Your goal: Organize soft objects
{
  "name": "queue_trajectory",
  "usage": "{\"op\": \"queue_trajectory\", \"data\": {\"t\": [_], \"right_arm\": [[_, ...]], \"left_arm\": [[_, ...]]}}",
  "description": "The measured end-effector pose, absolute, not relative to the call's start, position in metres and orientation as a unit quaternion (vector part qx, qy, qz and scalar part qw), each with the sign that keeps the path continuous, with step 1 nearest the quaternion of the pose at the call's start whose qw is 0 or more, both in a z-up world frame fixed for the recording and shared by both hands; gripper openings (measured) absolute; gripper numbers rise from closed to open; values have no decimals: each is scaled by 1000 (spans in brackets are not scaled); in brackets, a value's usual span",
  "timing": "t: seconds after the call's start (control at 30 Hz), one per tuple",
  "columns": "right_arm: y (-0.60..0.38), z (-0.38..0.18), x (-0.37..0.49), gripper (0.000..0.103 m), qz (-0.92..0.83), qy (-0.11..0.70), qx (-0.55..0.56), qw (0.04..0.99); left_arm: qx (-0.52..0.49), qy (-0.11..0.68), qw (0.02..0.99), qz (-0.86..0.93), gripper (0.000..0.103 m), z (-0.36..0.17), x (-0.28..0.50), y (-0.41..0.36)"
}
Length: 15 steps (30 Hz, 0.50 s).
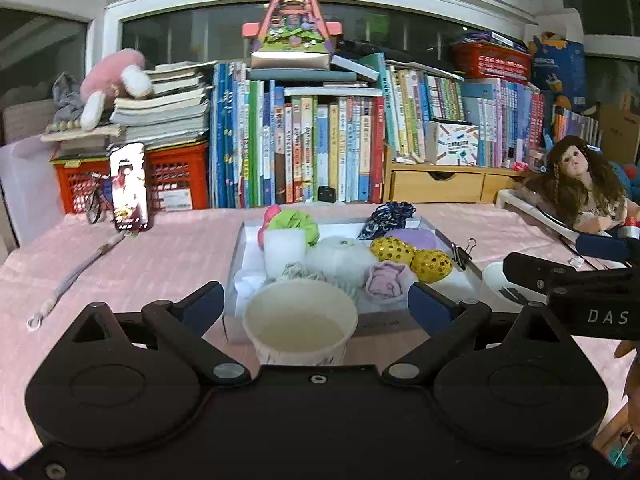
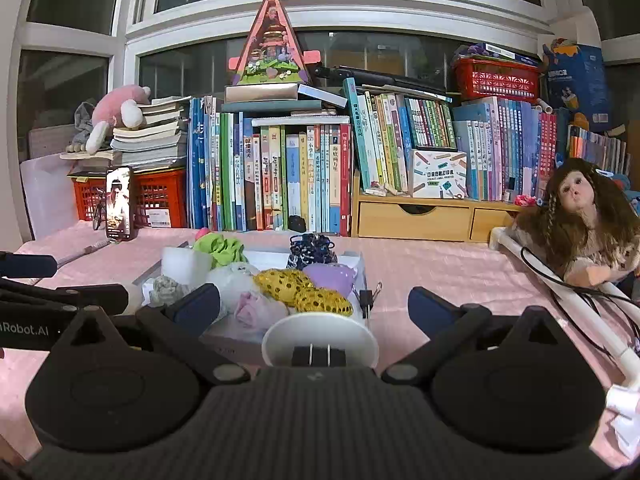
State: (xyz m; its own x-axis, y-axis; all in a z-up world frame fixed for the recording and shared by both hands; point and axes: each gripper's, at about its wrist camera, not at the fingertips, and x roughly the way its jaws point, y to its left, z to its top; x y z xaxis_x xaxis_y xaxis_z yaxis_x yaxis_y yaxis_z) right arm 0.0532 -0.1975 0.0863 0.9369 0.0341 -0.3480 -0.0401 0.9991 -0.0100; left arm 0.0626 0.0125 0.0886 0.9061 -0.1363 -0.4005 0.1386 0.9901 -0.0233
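Nearest us, at the bottom centre of the left wrist view, the black left gripper [image 1: 316, 300] stands with its blue-padded fingers spread wide and empty on either side of a pale paper cup [image 1: 300, 322] with a pink printed wall. In the right wrist view, the black right gripper [image 2: 314, 306] is likewise spread and holds nothing, and a white round cup [image 2: 320, 342] with black clips inside sits bottom centre.

Just beyond both cups, at mid-frame, lies a shallow white tray [image 1: 240, 248] on the pink tablecloth [image 1: 160, 256]. It holds the soft objects: a lime-green scrunchie [image 1: 294, 222], a white foam block [image 1: 284, 252], a fluffy white pom-pom [image 1: 340, 258], two gold sequinned balls [image 1: 412, 256], a pale pink rolled cloth [image 1: 386, 280], a lilac fabric piece [image 1: 414, 238] and a navy patterned scrunchie [image 1: 386, 216].

We cannot judge whether these are gathered already or waiting to go into the cups. Any pick here would do best closing gently on one item's middle, clear of its neighbours.

Readable writing: "DAS" at the right edge of the left view, and "Robot.AI" at the left edge of the right view.
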Motion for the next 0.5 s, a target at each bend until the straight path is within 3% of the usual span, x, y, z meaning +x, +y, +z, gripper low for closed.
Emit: {"op": "queue_trajectory", "data": {"t": [0.5], "right_arm": [[-189, 38, 27, 103, 2, 192, -20, 981]], "left_arm": [[-10, 226, 974, -20, 98, 37, 37, 26]]}}
